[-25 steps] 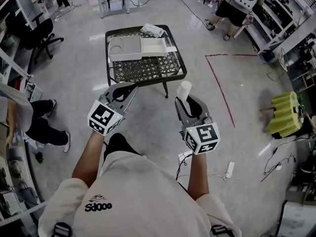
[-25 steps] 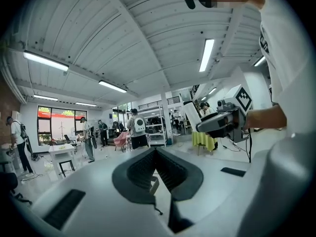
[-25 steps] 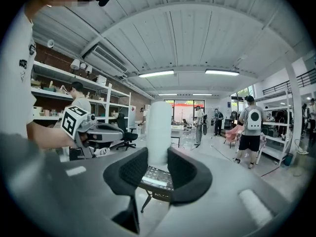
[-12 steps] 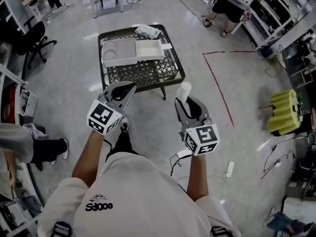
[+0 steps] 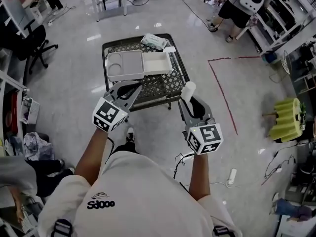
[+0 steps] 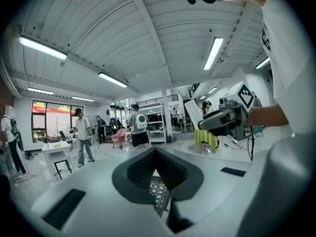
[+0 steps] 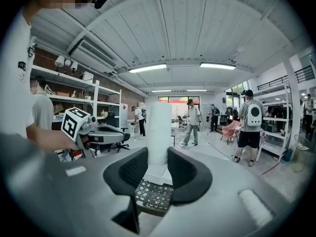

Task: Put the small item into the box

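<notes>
Right gripper [image 5: 190, 98] is clamped on the white tube [image 5: 187, 89], a pad pressing each side, and the tube stands upright out of the jaws. Left gripper [image 5: 131, 88] has its fingers pressed together on nothing.

So this is the carry. The tube is in my grip, up in the air at the near edge of the table [image 5: 183, 72], not yet over the box [image 5: 158, 63]. The box sits open toward the far side of the mesh top. Its lid [image 5: 123, 64] lies flat on its left, touching it, and a packet [image 5: 154, 41] sits just behind.

Next, I reckon, I reach forward and a little left, bring the tube over the open compartment, lower it, and only then let go.

Room looks good: bare mesh between me and the box, nothing tall in the way. I'd mind the box's near wall, and my left gripper hanging close beside the path. There's open floor all round the table.
</notes>
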{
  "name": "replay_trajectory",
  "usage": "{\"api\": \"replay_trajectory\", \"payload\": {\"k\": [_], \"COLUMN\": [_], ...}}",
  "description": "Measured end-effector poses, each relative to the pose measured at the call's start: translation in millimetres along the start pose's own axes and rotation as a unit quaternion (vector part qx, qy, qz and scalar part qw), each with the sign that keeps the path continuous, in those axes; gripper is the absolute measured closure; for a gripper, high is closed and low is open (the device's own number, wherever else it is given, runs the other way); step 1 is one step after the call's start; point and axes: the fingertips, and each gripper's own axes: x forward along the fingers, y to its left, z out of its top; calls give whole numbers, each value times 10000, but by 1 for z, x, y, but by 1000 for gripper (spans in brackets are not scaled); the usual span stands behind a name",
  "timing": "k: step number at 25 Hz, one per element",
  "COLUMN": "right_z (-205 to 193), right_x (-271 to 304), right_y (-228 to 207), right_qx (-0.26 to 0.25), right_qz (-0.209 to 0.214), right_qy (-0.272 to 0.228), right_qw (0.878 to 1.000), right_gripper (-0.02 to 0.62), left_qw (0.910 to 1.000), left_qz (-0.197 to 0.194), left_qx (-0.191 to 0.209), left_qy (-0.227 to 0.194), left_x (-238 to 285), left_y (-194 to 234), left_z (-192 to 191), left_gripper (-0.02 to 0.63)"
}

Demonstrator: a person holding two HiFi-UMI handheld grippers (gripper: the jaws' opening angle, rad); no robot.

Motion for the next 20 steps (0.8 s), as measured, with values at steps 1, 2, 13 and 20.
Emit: {"api": "replay_trajectory", "payload": {"k": [1, 2, 13, 20], "right_z": [3, 5, 16, 14], "right_x": [10, 19, 101, 153], "right_y": [0, 0, -23, -38], "right_qx": [-4, -3, 218, 448], "right_qz": [3, 3, -116, -213], "right_qy": [8, 14, 154, 416], "right_qw": [10000, 10000, 9996, 9979], "right_gripper": [463, 463, 463, 463], "left_qw": [10000, 10000, 9997, 9990], "left_qz": [-6, -1, -177, -258], "left_qx": [-6, -29, -172, -300], "left_qy": [4, 13, 80, 192], "left_x": [1, 3, 39, 62], "left_y": [9, 19, 87, 131], "left_z": [0, -1, -12, -24], "left_gripper": [601, 601, 601, 601]}}
